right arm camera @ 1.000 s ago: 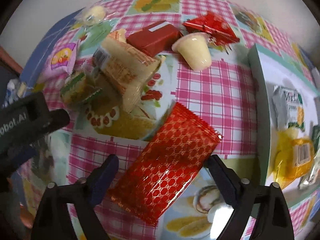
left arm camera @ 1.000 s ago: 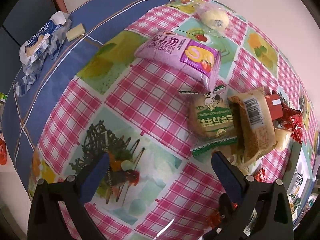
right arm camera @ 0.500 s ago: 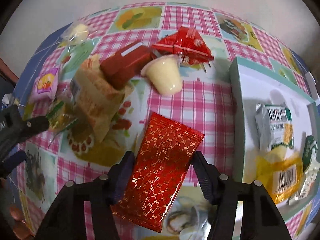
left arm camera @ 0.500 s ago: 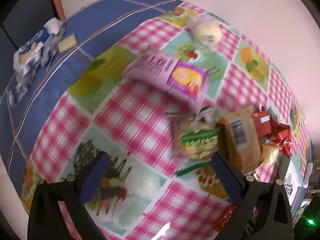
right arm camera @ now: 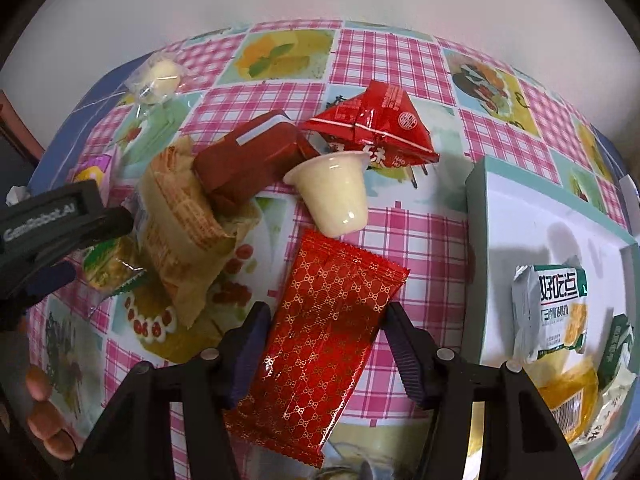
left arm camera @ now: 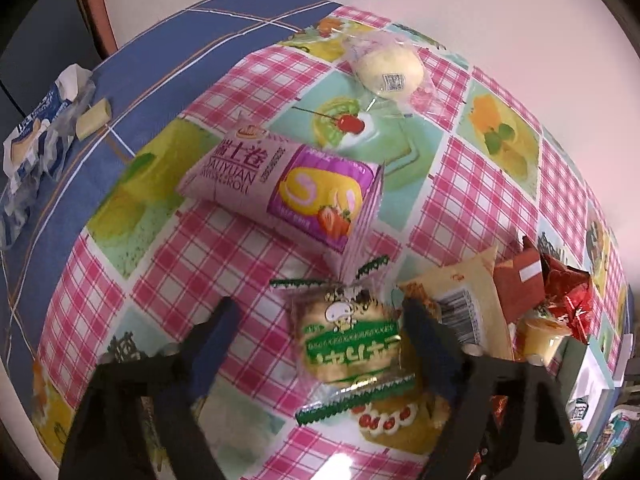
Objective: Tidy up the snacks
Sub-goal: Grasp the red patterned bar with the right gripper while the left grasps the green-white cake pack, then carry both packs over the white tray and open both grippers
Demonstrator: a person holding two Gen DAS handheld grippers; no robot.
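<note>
My right gripper (right arm camera: 324, 320) is shut on a red gold-patterned snack packet (right arm camera: 320, 344), its fingers pressing the packet's two long edges above the checked tablecloth. My left gripper (left arm camera: 320, 320) is open, its fingers on either side of a green-and-clear biscuit packet (left arm camera: 352, 344) that lies on the cloth. A pink Swiss-roll packet (left arm camera: 280, 184) and a round bun in clear wrap (left arm camera: 388, 68) lie farther off. The left gripper also shows in the right wrist view (right arm camera: 52, 224), over the same biscuit packet (right arm camera: 108, 268).
A tan wafer packet (right arm camera: 180, 220), a dark red box (right arm camera: 244, 156), a pudding cup (right arm camera: 336, 192) and a red triangular packet (right arm camera: 380, 124) lie in a heap. A white tray (right arm camera: 500, 216) at the right holds several packets. Wrappers (left arm camera: 36, 132) lie far left.
My right gripper closed onto the red packet and lifted it. My left gripper moved forward and down until its fingers flank the green biscuit packet.
</note>
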